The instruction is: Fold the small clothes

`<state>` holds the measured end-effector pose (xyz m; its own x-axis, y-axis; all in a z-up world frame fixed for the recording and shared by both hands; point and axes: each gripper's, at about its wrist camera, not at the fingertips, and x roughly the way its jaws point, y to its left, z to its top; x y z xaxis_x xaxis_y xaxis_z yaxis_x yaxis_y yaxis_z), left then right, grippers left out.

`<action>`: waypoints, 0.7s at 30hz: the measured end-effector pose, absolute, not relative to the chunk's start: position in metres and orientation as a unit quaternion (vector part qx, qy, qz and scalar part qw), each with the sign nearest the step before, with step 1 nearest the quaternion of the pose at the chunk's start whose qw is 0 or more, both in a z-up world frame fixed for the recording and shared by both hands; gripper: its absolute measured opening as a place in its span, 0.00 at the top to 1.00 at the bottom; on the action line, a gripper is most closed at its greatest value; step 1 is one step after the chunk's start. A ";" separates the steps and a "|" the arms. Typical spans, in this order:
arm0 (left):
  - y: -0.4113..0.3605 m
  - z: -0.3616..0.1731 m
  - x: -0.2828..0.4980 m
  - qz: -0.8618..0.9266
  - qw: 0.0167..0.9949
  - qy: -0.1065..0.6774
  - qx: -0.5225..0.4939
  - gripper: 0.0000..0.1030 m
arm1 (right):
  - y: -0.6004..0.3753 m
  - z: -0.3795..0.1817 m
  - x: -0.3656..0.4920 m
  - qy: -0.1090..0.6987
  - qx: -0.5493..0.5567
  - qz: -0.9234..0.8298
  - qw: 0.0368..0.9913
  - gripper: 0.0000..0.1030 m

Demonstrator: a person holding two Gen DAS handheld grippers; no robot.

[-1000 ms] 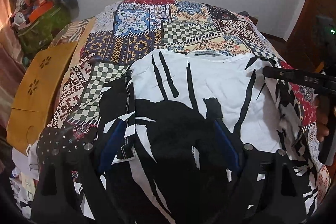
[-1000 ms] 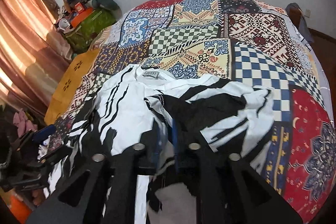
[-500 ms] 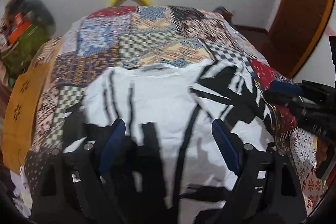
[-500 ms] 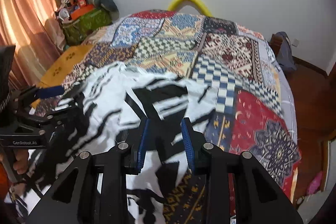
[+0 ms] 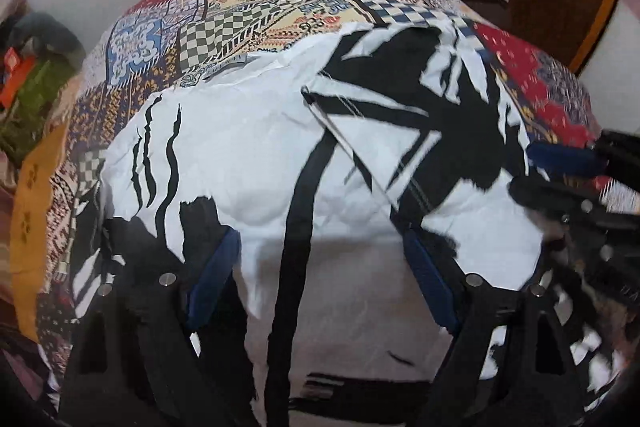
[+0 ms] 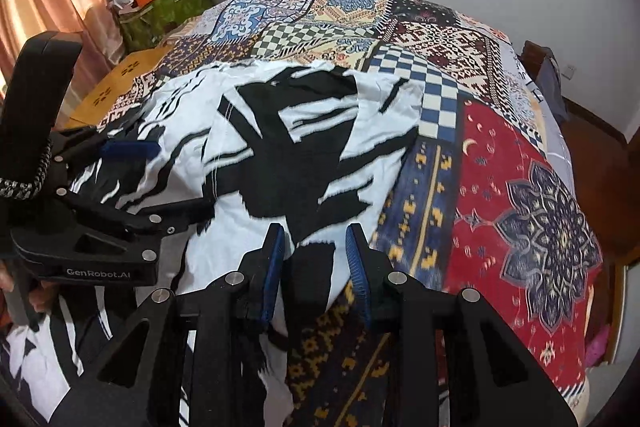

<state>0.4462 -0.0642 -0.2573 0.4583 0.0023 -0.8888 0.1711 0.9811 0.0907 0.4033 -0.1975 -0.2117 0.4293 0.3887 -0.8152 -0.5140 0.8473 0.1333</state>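
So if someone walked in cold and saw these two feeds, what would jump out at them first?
The black-and-white shirt spread across the near part of the bed, one side already folded in over the middle. Under it and beyond lies the loud patchwork bedspread, reds, blues and checks, running back to the white wall. The left tongs stand wide above the shirt, and the right tongs, narrower, straddle its near edge.
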 end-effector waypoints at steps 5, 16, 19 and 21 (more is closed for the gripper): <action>-0.059 -0.259 0.427 -0.055 0.843 0.527 0.092 0.18 | -0.203 -0.217 0.388 0.476 -0.068 0.260 0.837 0.65; 0.007 -0.229 0.383 -0.024 0.852 0.522 0.036 0.18 | -0.211 -0.213 0.366 0.501 -0.057 0.244 0.828 0.64; 0.038 -0.211 0.369 0.003 0.862 0.507 0.026 0.18 | -0.214 -0.198 0.361 0.491 -0.046 0.242 0.836 0.62; 0.062 -0.202 0.359 0.025 0.866 0.498 0.021 0.18 | -0.215 -0.188 0.356 0.482 -0.040 0.240 0.841 0.57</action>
<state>0.3591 0.0617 -0.2019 0.5019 0.0638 -0.8626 -0.0222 0.9979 0.0609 0.3561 -0.2145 -0.1885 0.4192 0.3652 -0.8312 -0.4425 0.8816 0.1641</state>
